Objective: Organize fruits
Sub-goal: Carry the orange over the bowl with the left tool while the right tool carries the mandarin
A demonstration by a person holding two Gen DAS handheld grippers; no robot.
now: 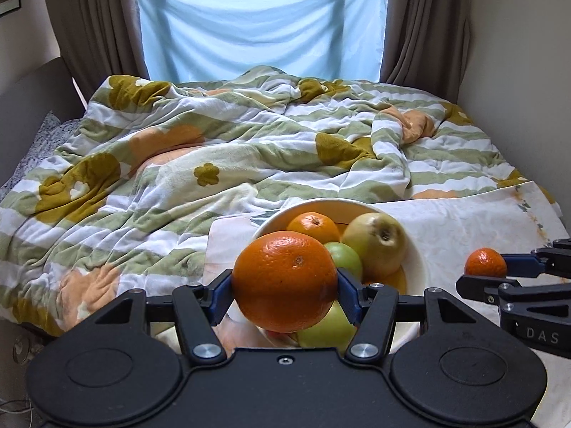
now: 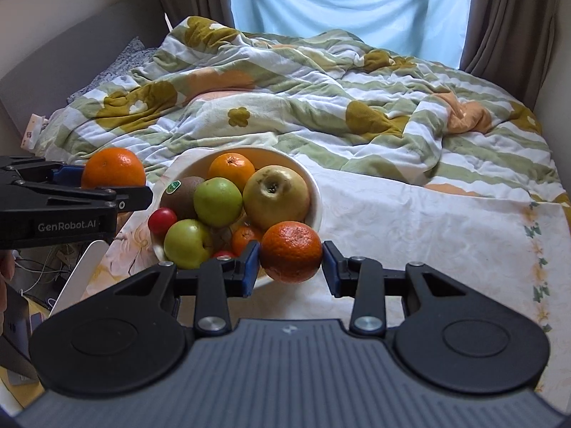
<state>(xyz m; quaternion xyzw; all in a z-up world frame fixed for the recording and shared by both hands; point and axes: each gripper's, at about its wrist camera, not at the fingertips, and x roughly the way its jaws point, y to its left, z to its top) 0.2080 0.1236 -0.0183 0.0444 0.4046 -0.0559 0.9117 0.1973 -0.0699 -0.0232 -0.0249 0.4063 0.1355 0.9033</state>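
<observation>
Gripping a big orange (image 1: 284,281) in the left claw (image 1: 284,287) and a small mandarin (image 2: 291,251) in the right claw (image 2: 289,263) above the heaped bowl (image 2: 314,192) on the bench (image 2: 410,228), either round fruit could slip, roll off the pile and drop.

bowl (image 1: 417,264) partly behind large orange (image 1: 285,281)

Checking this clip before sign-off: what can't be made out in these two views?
- Left wrist view: the bowl's near side and lower fruit sit behind the large orange in the left gripper.
- Right wrist view: a red fruit in the bowl shows only as a sliver behind the right gripper; the small orange covers the bowl's near rim.
- Both views: gripper bodies hide what lies nearest the cameras.
</observation>
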